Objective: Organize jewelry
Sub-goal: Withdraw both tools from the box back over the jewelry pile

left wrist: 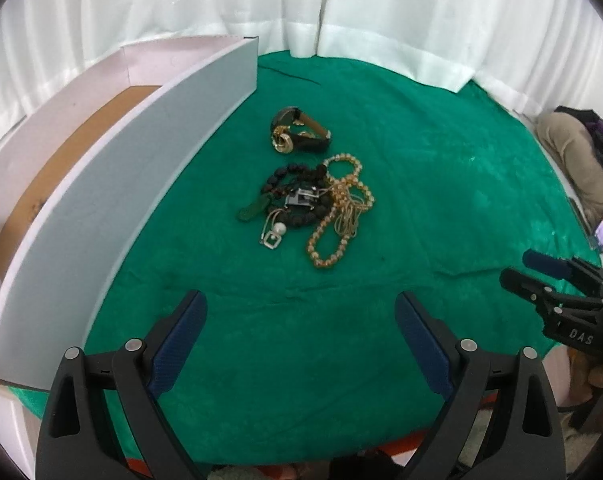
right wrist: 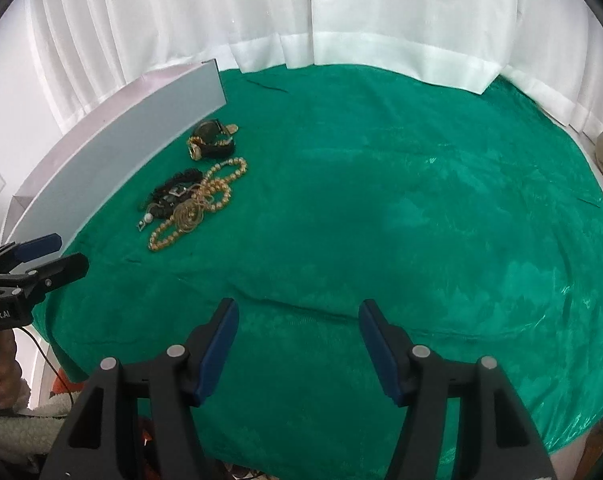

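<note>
Starting at far left, an open white box (left wrist: 101, 184) is noted, the tangled jewelry pile (left wrist: 313, 208) lies untouched beside it on green cloth (left wrist: 421, 200), left gripper (left wrist: 301, 328) and right gripper (right wrist: 297, 336) both released and empty, approach judged pending, single-piece pick required next.

both cameras sit just behind their own tool, tilted steeply down over the green-covered table (left wrist: 381, 160) toward the white curtain at 12 o'clock. the left wrist view has the jewelry pile (left wrist: 317, 204) near centre; the right wrist view has it at 10 o'clock. both share the white box (right wrist: 141, 128), and each catches the other tool at its edge.
</note>
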Demonstrator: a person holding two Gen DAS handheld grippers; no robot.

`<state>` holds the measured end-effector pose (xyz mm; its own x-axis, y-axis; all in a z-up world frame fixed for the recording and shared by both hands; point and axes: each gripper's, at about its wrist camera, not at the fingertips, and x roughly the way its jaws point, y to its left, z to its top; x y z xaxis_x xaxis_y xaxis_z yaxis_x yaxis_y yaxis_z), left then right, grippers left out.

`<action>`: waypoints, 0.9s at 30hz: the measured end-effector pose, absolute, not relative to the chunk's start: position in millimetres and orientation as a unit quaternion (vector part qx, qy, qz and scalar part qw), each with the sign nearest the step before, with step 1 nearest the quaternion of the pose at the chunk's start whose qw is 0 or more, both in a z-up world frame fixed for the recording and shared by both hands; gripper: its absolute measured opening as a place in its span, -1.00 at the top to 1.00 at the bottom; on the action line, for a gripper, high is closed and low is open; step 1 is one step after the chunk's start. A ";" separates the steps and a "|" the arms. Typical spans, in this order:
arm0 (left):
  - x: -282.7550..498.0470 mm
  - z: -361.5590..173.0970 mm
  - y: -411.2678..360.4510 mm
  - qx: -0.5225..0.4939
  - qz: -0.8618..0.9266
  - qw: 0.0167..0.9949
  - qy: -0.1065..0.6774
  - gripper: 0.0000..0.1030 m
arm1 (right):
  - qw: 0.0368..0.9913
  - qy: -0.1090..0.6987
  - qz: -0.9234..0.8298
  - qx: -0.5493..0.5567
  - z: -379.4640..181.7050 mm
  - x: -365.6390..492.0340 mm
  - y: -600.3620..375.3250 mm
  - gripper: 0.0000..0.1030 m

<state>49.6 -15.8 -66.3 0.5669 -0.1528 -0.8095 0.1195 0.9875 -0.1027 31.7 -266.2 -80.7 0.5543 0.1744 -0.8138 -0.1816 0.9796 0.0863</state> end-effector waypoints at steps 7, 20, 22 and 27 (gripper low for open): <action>51.7 -67.7 -7.6 -0.026 -0.065 0.885 0.461 -0.85 | 0.883 0.457 0.108 -0.011 -82.8 31.3 -259.0 -0.24; 58.1 -76.4 28.3 -0.062 -0.033 0.880 0.470 -0.85 | 0.876 0.473 0.097 0.009 -95.5 32.4 -268.0 -0.24; 59.4 -78.1 31.4 -0.066 -0.029 0.878 0.473 -0.85 | 0.875 0.473 0.100 0.008 -96.1 32.7 -266.6 -0.24; 62.6 -80.7 32.0 -0.069 -0.028 0.877 0.475 -0.85 | 0.876 0.471 0.105 0.010 -95.9 32.9 -266.5 -0.24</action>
<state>62.6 32.0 -80.7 0.5468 -0.1156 -0.8292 -0.0159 0.9888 -0.1483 32.9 -266.5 -95.9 0.5339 0.1927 -0.8233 -0.1744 0.9778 0.1159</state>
